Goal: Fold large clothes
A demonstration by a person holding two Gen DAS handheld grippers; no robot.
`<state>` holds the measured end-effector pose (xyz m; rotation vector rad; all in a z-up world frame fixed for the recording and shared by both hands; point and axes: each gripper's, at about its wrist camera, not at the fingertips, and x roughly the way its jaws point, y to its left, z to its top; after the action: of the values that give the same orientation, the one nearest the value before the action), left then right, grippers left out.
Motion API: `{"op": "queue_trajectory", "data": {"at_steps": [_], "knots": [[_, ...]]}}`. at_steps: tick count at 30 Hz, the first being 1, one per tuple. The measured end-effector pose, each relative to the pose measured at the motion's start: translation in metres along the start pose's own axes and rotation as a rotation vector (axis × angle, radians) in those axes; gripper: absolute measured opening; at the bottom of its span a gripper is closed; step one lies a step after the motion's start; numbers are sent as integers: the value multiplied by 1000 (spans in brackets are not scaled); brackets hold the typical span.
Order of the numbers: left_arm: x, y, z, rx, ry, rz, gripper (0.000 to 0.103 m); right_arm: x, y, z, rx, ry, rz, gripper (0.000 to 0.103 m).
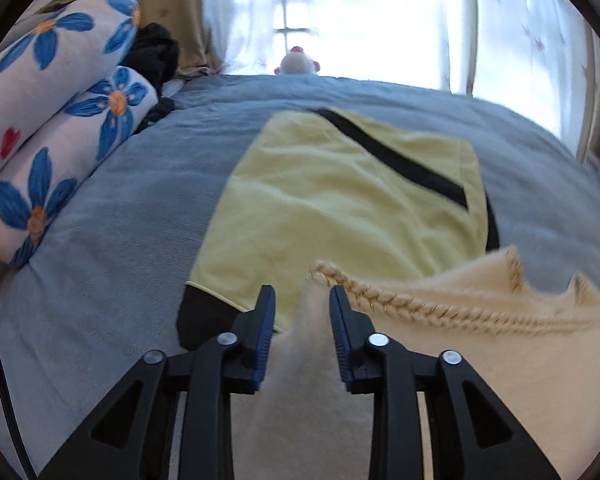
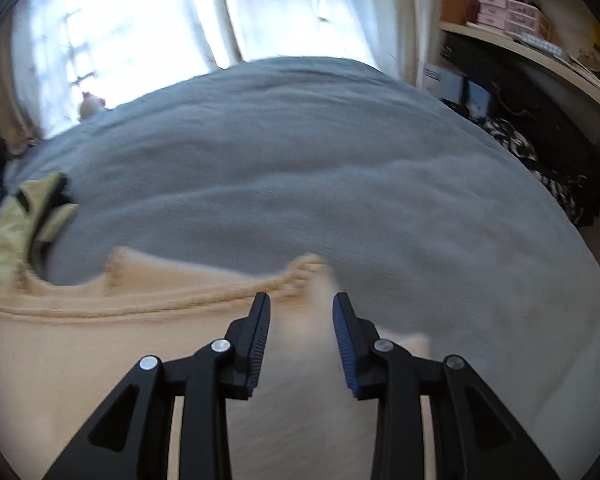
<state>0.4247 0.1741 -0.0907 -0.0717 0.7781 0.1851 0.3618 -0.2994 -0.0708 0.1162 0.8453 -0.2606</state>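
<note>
Fingers [image 1: 302, 298] of the left gripper and of the right gripper [image 2: 302, 306] stand partly open, cream knitted sweater [image 1: 480, 360] corners loose between them, its braided edge running crosswise over the grey bed [image 2: 340, 160].

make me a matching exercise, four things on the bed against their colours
Things:
1. sweater
2. blanket
3. pillows
4. jacket

Colours:
a. white with blue flowers
b. grey-blue
c. pale yellow with black trim
d. cream

Pairs: 1-d, 2-b, 3-a, 4-c
</note>
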Motion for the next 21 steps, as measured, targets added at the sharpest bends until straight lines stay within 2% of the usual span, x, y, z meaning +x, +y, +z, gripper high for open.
{"op": "queue_trajectory", "data": {"at_steps": [3, 5, 9, 12, 14, 16, 21], "knots": [[-23, -12, -1, 7, -7, -63, 32, -24, 37, -3, -45, -19, 95, 32], [-34, -28, -7, 39, 1, -103, 32, -31, 70, -7, -81, 5, 147, 32], [-46, -67, -20, 85, 46, -215, 34, -33, 120, -17, -113, 45, 279, 32], [-39, -92, -36, 117, 93, -246, 35, -21, 144, -28, -115, 92, 341, 33], [-28, -101, -47, 129, 134, -245, 35, -6, 147, -33, -95, 135, 354, 33], [-15, -104, -56, 133, 175, -235, 35, 5, 145, -40, -93, 153, 318, 33], [-7, -87, -60, 155, 128, -202, 40, 17, 104, -37, -58, 121, 315, 29]]}}
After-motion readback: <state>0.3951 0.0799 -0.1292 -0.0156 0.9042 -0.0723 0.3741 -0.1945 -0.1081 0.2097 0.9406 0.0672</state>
